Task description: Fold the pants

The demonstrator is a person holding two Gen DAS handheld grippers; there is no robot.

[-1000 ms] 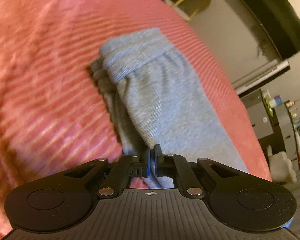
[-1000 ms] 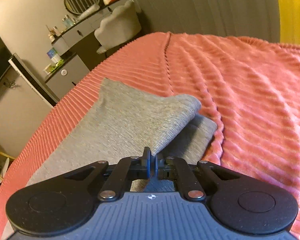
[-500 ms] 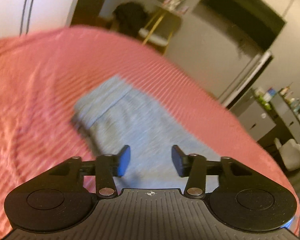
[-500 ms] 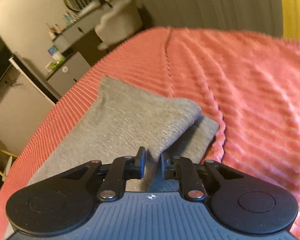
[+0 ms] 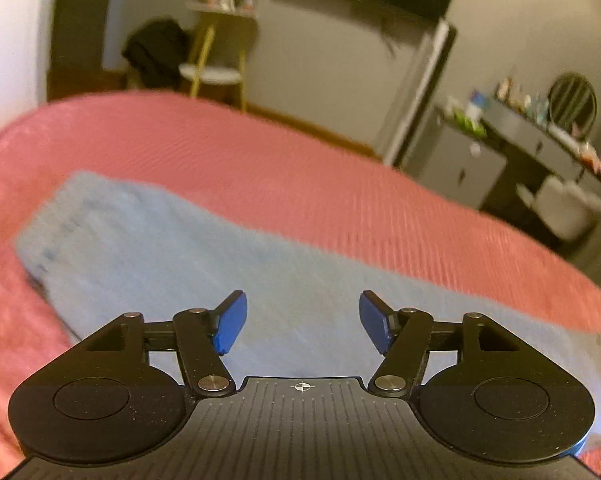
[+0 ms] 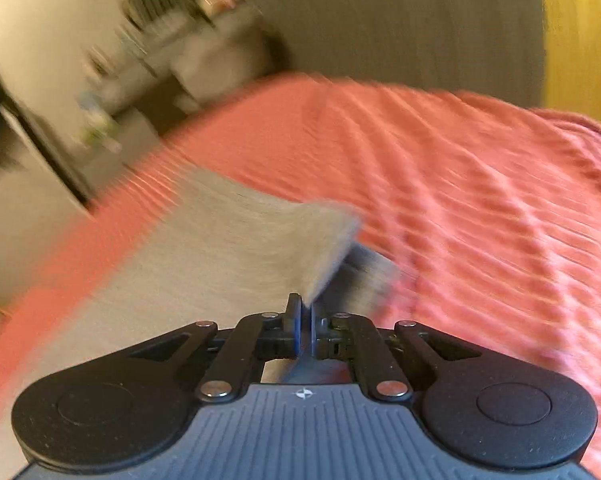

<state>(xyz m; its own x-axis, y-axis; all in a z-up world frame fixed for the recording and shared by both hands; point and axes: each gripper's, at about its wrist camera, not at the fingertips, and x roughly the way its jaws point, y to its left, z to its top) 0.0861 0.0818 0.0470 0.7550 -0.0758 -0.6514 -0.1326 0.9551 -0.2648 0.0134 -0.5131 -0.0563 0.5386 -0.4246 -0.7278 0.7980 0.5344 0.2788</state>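
Observation:
The grey pants [image 5: 180, 248] lie folded lengthwise on the pink ribbed bedspread [image 5: 300, 168], blurred by motion. My left gripper [image 5: 300, 314] hovers above them, its jaws opening wide, with nothing between the blue pads [image 5: 230, 322]; the cloth lies flat below. In the right wrist view the pants [image 6: 220, 248] show an upper layer lifted off a lower one [image 6: 374, 270]. My right gripper [image 6: 305, 312] is shut, and the lifted layer's corner runs into its pads.
The bedspread [image 6: 460, 200] spreads wide to the right of the pants. Beyond the bed's far edge stand a grey dresser [image 5: 460, 160] with a round mirror [image 5: 572, 100], a pale chair [image 5: 564, 208] and a gold-legged side table [image 5: 216, 64].
My left gripper let go of the pants, opened wide, rose and rolled level. My right gripper parted slightly, then shut again on the lifted layer; its view has blurred.

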